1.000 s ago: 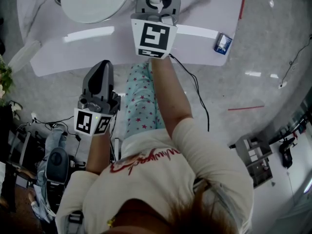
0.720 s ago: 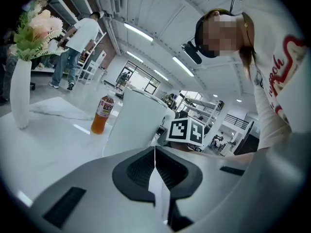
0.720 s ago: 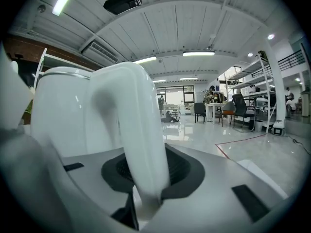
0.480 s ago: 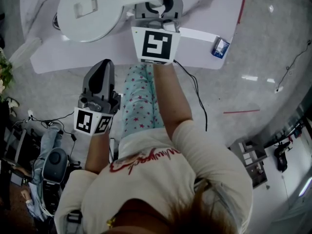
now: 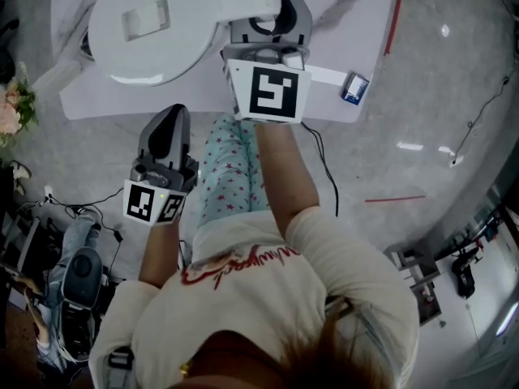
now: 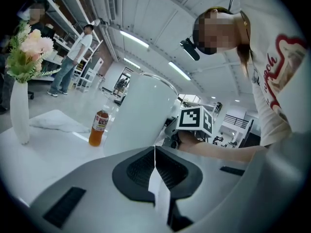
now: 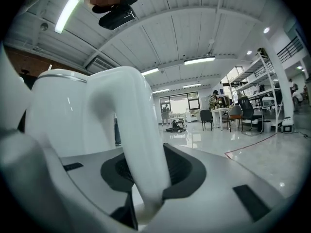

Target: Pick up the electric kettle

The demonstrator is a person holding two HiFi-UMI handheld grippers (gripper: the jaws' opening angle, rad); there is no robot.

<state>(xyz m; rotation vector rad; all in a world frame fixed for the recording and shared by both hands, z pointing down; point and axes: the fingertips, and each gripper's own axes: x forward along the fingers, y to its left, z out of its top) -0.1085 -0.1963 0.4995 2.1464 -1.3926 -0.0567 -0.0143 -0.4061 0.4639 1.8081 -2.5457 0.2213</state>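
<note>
Left gripper (image 5: 169,118), nearest the person: jaws pressed together, nothing between them, well short of the electric kettle (image 5: 154,27) and taking no share of its weight.

Right gripper (image 7: 148,174): pinching the kettle's handle (image 7: 131,130) low on its curve. Its jaws have just been opening, with the handle between the pads. The kettle hangs to the left of this gripper and appears clear of the table (image 5: 345,19) beneath it.

Risks noted:
- The hold is one-sided and the body's weight sits beside the handle. If the pads ease further, the smooth handle could slide or pivot between them and the kettle tip spout-down.
- A drop would land on the table. A bottle (image 6: 98,127) and a flower vase (image 6: 19,115) stand beyond the kettle and could be knocked over.
- Any water inside would worsen the swing; the contents cannot be seen.
</note>
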